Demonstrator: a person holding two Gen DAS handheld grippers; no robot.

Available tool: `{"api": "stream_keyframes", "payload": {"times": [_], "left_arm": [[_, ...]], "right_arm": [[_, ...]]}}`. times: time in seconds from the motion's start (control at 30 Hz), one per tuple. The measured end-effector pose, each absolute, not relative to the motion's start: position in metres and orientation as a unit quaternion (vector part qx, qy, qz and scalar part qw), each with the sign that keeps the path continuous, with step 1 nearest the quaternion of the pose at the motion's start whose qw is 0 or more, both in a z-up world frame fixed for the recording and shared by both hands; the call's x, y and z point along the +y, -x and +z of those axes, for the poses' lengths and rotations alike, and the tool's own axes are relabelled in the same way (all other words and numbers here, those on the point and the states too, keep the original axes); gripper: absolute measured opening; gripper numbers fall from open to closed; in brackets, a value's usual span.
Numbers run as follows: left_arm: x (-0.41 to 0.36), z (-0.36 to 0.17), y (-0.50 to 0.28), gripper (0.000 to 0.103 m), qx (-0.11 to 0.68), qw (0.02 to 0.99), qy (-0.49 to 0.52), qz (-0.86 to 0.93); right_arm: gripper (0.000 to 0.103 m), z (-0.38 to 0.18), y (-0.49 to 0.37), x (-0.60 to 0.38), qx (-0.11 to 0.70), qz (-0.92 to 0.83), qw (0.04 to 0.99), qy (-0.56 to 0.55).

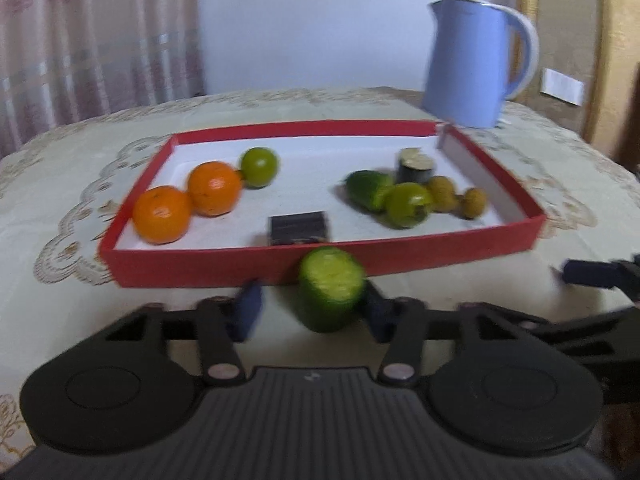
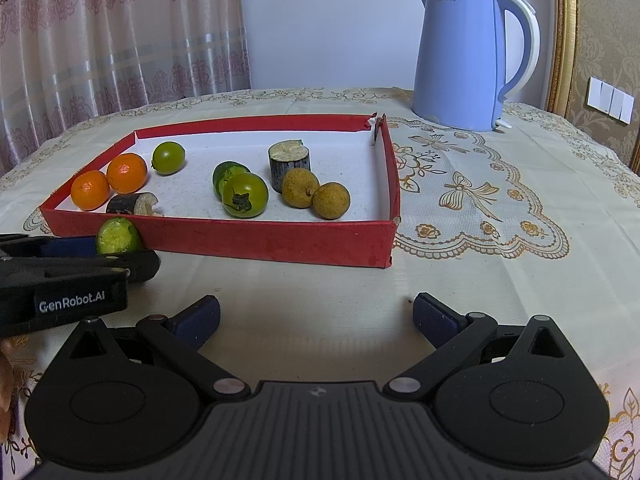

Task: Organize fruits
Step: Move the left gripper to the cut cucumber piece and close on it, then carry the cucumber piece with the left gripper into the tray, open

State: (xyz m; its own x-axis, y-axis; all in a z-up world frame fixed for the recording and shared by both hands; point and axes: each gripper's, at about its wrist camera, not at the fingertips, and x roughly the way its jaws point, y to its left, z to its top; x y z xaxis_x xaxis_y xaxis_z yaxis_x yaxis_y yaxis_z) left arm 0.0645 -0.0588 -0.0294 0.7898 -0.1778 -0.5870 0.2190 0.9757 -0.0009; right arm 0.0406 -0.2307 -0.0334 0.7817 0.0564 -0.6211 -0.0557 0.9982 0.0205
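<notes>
Black tongs of the left gripper [image 1: 312, 314] bracket a cut cucumber piece [image 1: 330, 288] standing on the tablecloth [image 1: 72, 160] just outside the near wall of a red box [image 1: 440, 246]. One blue pad is against it, and the other shows a small gap in the blurred wrist view. The right gripper [image 2: 316, 320] hangs wide and empty over bare cloth. Inside the box, two oranges [image 2: 108, 182] and a green fruit [image 2: 169, 157] line the left side, while a green tomato [image 2: 245, 195], another cucumber piece [image 2: 226, 174], two brown fruits [image 2: 316, 194] and a dark stub [image 2: 289, 164] cluster at right. A blue kettle [image 2: 460, 60] stands beyond.
</notes>
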Motion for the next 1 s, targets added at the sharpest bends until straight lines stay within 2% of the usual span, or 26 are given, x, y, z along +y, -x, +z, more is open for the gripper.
{"api": "stream_keyframes", "payload": {"times": [0.03, 0.07, 0.4, 0.63, 0.8, 1.0], "left_arm": [[-0.062, -0.029, -0.062, 0.031, 0.305, 0.945, -0.039, -0.111], [-0.065, -0.029, -0.060, 0.031, 0.301, 0.946, -0.047, -0.106], [-0.060, -0.026, -0.053, 0.030, 0.304, 0.945, -0.047, -0.108], [-0.047, 0.001, -0.046, 0.030, 0.284, 0.950, -0.030, -0.123], [-0.046, 0.023, -0.064, 0.030, 0.265, 0.957, -0.025, -0.118], [-0.053, 0.021, -0.102, 0.030, 0.272, 0.956, -0.027, -0.108]], "right_arm": [[0.103, -0.033, -0.041, -0.231, 0.329, 0.030, 0.944, 0.000], [0.103, -0.033, -0.041, -0.231, 0.329, 0.029, 0.944, 0.000], [0.103, -0.034, -0.041, -0.231, 0.329, 0.029, 0.944, 0.000], [0.103, -0.034, -0.041, -0.231, 0.329, 0.029, 0.944, 0.000], [0.103, -0.034, -0.041, -0.231, 0.329, 0.029, 0.944, 0.000], [0.103, -0.034, -0.041, -0.232, 0.329, 0.029, 0.944, 0.001]]}}
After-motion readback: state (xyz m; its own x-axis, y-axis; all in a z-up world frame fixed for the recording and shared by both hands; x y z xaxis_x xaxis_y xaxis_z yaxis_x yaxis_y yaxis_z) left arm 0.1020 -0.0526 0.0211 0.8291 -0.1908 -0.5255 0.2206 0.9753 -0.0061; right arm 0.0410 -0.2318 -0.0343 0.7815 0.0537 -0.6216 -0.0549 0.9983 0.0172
